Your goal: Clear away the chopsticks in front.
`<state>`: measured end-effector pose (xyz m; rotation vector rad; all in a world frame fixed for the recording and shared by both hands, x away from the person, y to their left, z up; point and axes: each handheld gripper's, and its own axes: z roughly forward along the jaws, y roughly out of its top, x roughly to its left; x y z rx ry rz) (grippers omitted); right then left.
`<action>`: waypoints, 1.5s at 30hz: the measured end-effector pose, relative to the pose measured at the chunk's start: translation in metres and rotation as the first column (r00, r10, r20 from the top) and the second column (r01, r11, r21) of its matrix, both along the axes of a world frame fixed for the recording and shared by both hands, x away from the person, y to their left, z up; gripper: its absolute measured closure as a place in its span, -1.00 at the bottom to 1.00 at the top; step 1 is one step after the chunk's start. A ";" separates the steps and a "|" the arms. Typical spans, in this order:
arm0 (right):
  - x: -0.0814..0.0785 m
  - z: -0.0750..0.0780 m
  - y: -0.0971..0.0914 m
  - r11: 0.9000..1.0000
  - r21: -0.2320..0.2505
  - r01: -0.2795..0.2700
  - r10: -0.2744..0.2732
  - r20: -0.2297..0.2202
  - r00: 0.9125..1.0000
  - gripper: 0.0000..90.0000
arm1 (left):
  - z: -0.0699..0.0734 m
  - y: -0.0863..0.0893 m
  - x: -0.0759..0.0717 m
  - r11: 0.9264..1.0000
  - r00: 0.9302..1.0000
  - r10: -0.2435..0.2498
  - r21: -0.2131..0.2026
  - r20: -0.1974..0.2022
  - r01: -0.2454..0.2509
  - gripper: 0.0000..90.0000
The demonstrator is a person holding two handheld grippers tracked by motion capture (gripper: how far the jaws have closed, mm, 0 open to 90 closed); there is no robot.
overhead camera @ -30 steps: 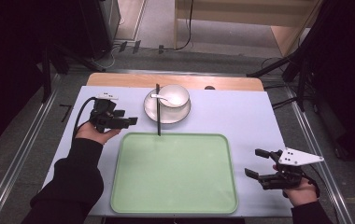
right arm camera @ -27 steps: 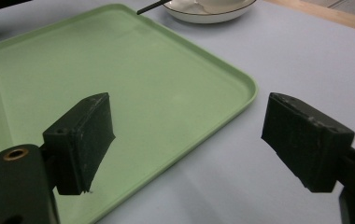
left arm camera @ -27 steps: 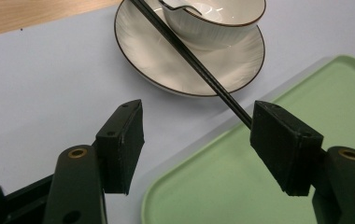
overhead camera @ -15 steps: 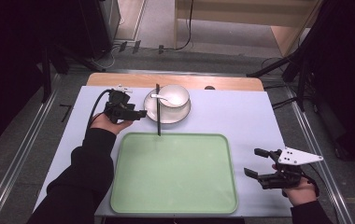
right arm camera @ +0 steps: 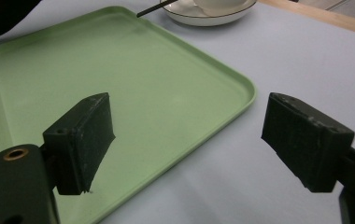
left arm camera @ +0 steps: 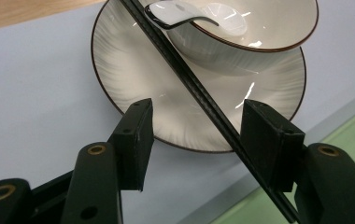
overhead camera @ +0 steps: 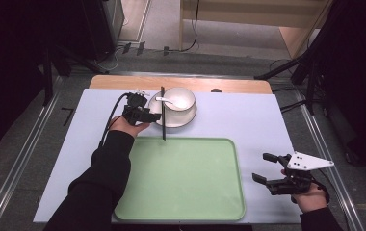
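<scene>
A white bowl (overhead camera: 183,97) stands on a white plate (overhead camera: 176,120) at the back of the table, with a white spoon (overhead camera: 164,100) in it. Black chopsticks (overhead camera: 163,115) lie across the plate's left side, their near end over the rim of the green tray (overhead camera: 181,178). My left gripper (overhead camera: 154,114) is low at the plate's left edge. In the left gripper view its jaws have just been closing, with the chopsticks (left arm camera: 199,93) between them, against the right pad (left arm camera: 264,135) and clear of the left one. My right gripper (overhead camera: 261,167) rests open and empty right of the tray.
A pale blue mat (overhead camera: 248,120) covers the table, with a wooden strip (overhead camera: 239,85) along its far edge. The tray's corner (right arm camera: 241,88) lies just ahead of my right gripper (right arm camera: 187,100). Metal rails and dark stands flank the table.
My left hand has moved right and down to the plate's edge, bringing the chopsticks between its jaws. The right gripper has stayed put.
</scene>
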<state>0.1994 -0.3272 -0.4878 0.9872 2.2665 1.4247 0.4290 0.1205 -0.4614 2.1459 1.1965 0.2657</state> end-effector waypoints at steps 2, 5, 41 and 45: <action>0.000 0.000 0.000 1.000 0.000 0.001 -0.001 0.001 1.000 -0.62 | -0.003 -0.004 0.002 1.000 1.000 0.013 0.001 0.003 -0.013 0.02; -0.001 0.000 -0.001 1.000 0.003 -0.002 0.002 -0.001 1.000 -0.62 | -0.009 -0.009 0.004 0.999 0.999 0.038 0.010 0.000 -0.038 0.04; -0.006 0.000 -0.004 1.000 -0.006 0.009 -0.009 0.000 1.000 -0.62 | -0.031 -0.020 0.020 0.993 0.993 0.120 0.014 -0.025 -0.119 0.25; -0.006 0.000 -0.004 1.000 -0.008 0.007 -0.007 0.000 1.000 -0.62 | -0.035 -0.020 0.023 0.986 0.985 0.167 -0.011 -0.045 -0.167 0.53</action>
